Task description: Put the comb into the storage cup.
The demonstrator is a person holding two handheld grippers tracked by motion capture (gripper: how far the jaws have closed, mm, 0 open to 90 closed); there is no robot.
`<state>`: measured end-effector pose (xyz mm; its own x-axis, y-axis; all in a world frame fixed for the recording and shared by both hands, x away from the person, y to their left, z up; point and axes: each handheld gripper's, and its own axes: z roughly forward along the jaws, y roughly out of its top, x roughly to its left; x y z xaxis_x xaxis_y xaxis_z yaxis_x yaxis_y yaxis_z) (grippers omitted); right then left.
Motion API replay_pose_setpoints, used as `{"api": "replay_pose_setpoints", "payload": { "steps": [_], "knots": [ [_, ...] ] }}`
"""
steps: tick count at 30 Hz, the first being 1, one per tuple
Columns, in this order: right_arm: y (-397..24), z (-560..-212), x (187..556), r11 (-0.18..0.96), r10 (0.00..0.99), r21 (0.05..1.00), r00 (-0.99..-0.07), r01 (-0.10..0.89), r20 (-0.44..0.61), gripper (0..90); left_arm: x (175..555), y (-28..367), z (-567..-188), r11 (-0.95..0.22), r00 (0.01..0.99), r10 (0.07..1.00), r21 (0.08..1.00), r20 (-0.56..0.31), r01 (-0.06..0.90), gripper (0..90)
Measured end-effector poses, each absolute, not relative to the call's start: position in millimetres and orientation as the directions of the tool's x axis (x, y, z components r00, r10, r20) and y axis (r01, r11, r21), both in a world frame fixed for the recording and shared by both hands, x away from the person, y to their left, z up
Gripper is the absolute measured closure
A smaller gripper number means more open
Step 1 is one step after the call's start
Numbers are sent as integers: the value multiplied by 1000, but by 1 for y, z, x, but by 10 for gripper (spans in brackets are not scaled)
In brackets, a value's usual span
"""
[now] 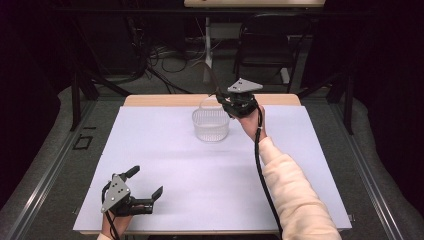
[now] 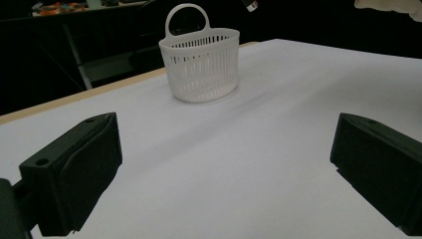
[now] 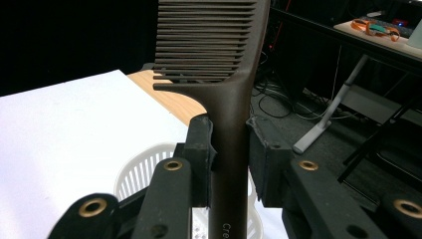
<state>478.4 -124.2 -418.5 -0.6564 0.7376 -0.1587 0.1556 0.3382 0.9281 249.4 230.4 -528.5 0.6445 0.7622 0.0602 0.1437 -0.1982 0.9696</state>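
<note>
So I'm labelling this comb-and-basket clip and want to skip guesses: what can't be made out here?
- Comb: right gripper view, teeth tips cut off by the top edge; lettering cut off at the bottom.
- Basket inside: hidden by its slatted wall in the left gripper view; small and pale in the high view.

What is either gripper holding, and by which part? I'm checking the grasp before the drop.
The right gripper holds a dark comb by its handle, teeth pointing up, above the white basket. The left gripper is open and holds nothing.

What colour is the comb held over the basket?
Dark brown: the plastic comb, clamped by the right gripper, shows best in the right gripper view.
</note>
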Motion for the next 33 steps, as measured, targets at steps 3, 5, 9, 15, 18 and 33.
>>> {"api": "replay_pose_setpoints", "payload": {
  "steps": [3, 5, 9, 15, 18, 33],
  "knots": [
    [-124, -419, 479, 332, 739, 931, -655, 152, -156, 729, 249, 230, -529, -196, 643, 764, 970, 58, 145, 0],
    [-124, -419, 479, 327, 742, 933, -652, 149, -156, 729, 249, 229, -529, -199, 644, 762, 969, 60, 145, 0],
    [-122, -418, 479, 320, 743, 937, -652, 144, -154, 729, 250, 229, -529, -200, 645, 762, 969, 61, 146, 0],
    [-118, -416, 481, 303, 745, 943, -651, 139, -144, 729, 249, 230, -529, -197, 643, 764, 970, 59, 145, 0],
    [-115, -415, 480, 304, 744, 943, -651, 133, -148, 729, 249, 230, -529, -195, 641, 765, 970, 57, 146, 0],
    [-109, -421, 485, 319, 735, 938, -661, 135, -155, 729, 249, 230, -529, -194, 642, 765, 970, 56, 147, 0]
  ]
}}
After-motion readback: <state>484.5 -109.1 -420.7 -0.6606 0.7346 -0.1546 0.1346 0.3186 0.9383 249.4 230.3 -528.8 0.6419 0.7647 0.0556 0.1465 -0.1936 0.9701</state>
